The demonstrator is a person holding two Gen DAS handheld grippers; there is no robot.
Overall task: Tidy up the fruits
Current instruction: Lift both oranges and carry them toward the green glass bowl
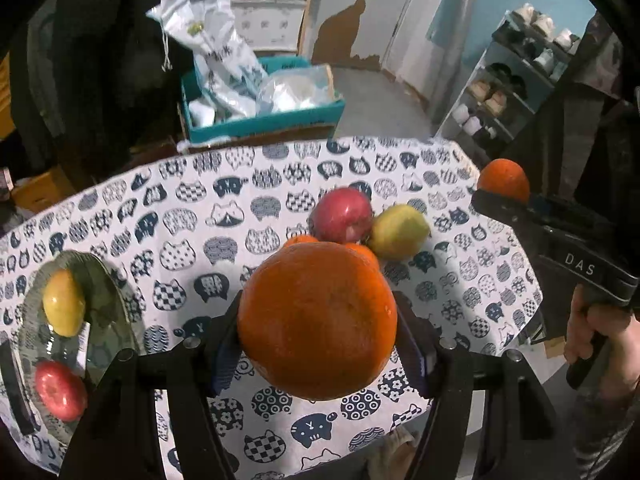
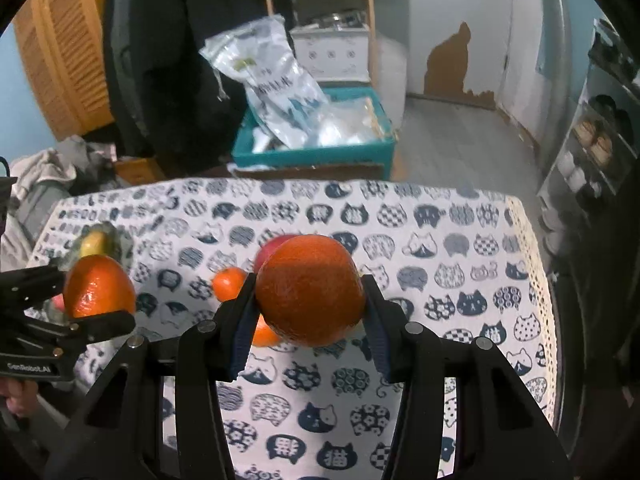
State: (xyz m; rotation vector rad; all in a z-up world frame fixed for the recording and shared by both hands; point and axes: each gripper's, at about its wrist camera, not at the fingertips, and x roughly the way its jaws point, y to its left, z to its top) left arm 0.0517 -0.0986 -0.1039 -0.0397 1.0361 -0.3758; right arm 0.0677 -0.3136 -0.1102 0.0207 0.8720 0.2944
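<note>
My left gripper [image 1: 318, 320] is shut on a large orange [image 1: 316, 320] and holds it above the cat-print tablecloth [image 1: 200, 220]. My right gripper [image 2: 308, 300] is shut on a second orange [image 2: 310, 290], also above the table; it shows at the right edge of the left wrist view [image 1: 505, 180]. A glass plate [image 1: 100, 280] at the left holds a yellow fruit [image 1: 64, 302] and a red apple [image 1: 60, 390]. A red apple [image 1: 342, 216], a yellow-green fruit [image 1: 398, 232] and small oranges [image 2: 229, 283] lie mid-table.
A teal box [image 1: 260, 120] with plastic bags stands beyond the table's far edge. A shoe rack [image 1: 512, 88] is at the right. A wooden shelf [image 2: 320, 20] stands at the back. The table's right edge [image 2: 536, 280] has lace trim.
</note>
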